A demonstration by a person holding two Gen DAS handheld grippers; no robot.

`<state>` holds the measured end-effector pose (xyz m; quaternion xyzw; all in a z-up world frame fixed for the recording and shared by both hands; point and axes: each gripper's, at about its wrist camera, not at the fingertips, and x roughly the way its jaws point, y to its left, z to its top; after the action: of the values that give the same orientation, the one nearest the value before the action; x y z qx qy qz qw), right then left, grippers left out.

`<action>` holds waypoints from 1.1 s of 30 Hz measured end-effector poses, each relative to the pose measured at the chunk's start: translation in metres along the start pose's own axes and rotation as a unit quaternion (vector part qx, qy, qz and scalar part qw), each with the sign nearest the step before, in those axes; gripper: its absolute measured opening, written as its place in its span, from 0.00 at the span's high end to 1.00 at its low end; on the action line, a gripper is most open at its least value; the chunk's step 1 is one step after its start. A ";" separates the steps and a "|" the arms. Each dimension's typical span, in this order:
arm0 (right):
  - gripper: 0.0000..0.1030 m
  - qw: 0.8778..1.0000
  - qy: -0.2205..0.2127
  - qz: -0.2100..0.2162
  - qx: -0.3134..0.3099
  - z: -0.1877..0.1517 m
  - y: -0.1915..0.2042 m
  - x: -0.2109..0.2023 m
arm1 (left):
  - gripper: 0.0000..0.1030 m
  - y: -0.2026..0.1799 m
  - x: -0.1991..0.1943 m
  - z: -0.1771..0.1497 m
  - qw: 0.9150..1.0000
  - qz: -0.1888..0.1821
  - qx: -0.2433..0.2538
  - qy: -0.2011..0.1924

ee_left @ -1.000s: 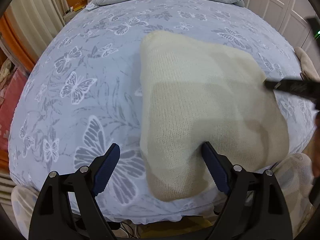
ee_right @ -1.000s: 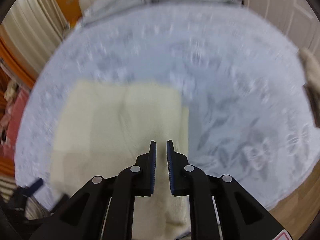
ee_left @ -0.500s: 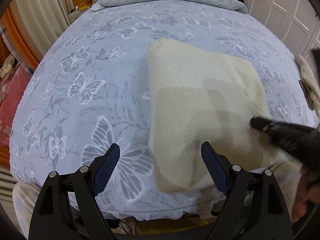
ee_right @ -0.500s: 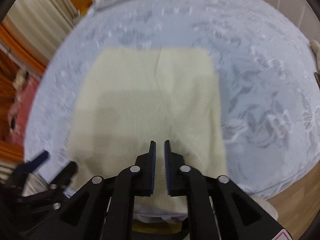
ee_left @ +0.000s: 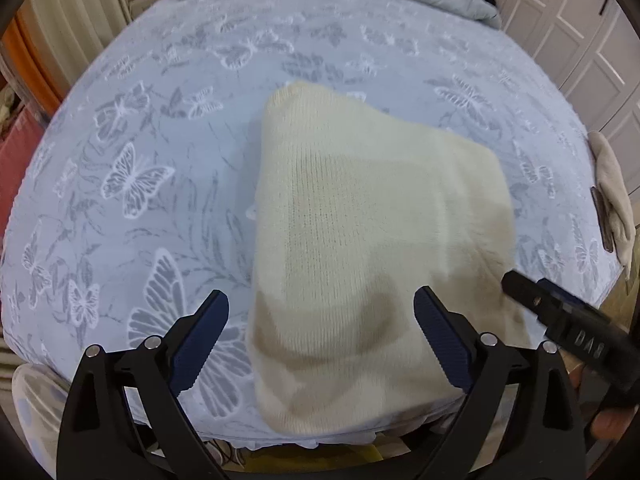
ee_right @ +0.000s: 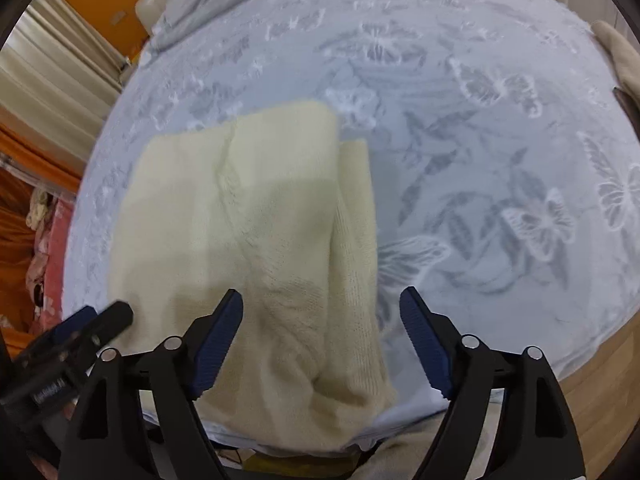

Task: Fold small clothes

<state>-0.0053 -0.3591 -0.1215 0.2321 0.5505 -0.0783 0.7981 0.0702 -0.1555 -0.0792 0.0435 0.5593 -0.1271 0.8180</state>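
Cream knit garment (ee_left: 372, 240), near edge blurred

left gripper (ee_left: 320, 336) wide open; right gripper (ee_right: 322, 326) jaws just opened, both angled down.

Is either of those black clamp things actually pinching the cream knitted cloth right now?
No. Both the left gripper and the right gripper stand with jaws wide apart over the cream knitted cloth, their pads pressing on nothing.
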 end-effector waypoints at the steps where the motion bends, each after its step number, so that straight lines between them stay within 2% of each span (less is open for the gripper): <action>1: 0.22 1.000 0.006 0.003 0.000 0.000 -0.001 0.006 | 0.11 0.002 0.009 0.002 1.000 0.005 -0.006 0.013; 2: 0.17 1.000 0.012 0.009 0.002 -0.002 -0.003 0.013 | 0.10 0.005 0.016 0.004 1.000 0.006 -0.011 0.023; 5: 0.11 0.997 0.035 0.046 0.051 -0.001 -0.016 0.031 | 0.04 0.017 0.033 0.008 0.998 -0.013 -0.040 0.045; 7: 0.09 0.994 0.044 0.070 0.068 0.000 -0.021 0.039 | 0.04 0.023 0.045 0.009 0.996 -0.030 -0.056 0.056; 8: 0.05 0.993 0.045 0.080 0.074 0.000 -0.022 0.042 | 0.04 0.025 0.050 0.009 0.995 -0.041 -0.063 0.061; 11: 0.05 0.994 0.037 0.079 0.062 0.001 -0.016 0.044 | 0.04 0.034 0.065 0.007 0.989 -0.081 -0.097 0.079; 16: 0.05 0.993 0.031 0.102 0.060 0.001 -0.009 0.048 | 0.04 0.038 0.077 0.002 0.980 -0.119 -0.133 0.084; 17: 0.08 0.992 0.030 0.110 0.059 0.004 -0.009 0.048 | 0.04 0.039 0.078 0.001 0.980 -0.126 -0.132 0.083; 18: 0.22 0.989 0.024 0.132 0.058 0.003 -0.007 0.047 | 0.04 0.039 0.079 0.001 0.979 -0.131 -0.131 0.084; 19: 0.29 0.987 0.024 0.144 0.061 0.007 -0.009 0.047 | 0.04 0.040 0.079 0.001 0.978 -0.139 -0.128 0.086; 21: 0.54 0.983 0.016 0.169 0.076 0.005 -0.015 0.041 | 0.15 0.042 0.074 0.001 0.977 -0.148 -0.124 0.086; 24: 0.60 0.978 -0.007 0.193 0.077 -0.002 -0.015 0.021 | 0.30 0.045 0.055 0.000 0.978 -0.161 -0.111 0.076; 25: 0.60 0.977 -0.008 0.201 0.078 -0.008 -0.013 0.015 | 0.36 0.046 0.050 0.000 0.978 -0.166 -0.106 0.072; 26: 0.60 0.975 -0.003 0.208 0.082 -0.012 -0.014 0.013 | 0.38 0.047 0.041 -0.002 0.978 -0.172 -0.098 0.069; 29: 0.56 0.974 0.032 0.196 0.107 -0.024 -0.018 0.021 | 0.36 0.051 0.031 -0.015 0.977 -0.172 -0.094 0.087; 31: 0.44 0.978 0.046 0.176 0.104 -0.020 -0.013 0.031 | 0.28 0.053 0.040 -0.025 0.976 -0.164 -0.095 0.105; 32: 0.33 0.978 0.053 0.170 0.105 -0.018 -0.011 0.038 | 0.20 0.054 0.046 -0.027 0.977 -0.158 -0.099 0.106; 33: 0.29 0.977 0.059 0.171 0.112 -0.015 -0.008 0.045 | 0.12 0.055 0.050 -0.028 0.976 -0.157 -0.106 0.104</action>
<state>-0.0041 -0.3535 -0.1697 0.4147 0.5365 0.0124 0.7349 0.0766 -0.1044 -0.1398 -0.1187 0.6514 -0.1886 0.7253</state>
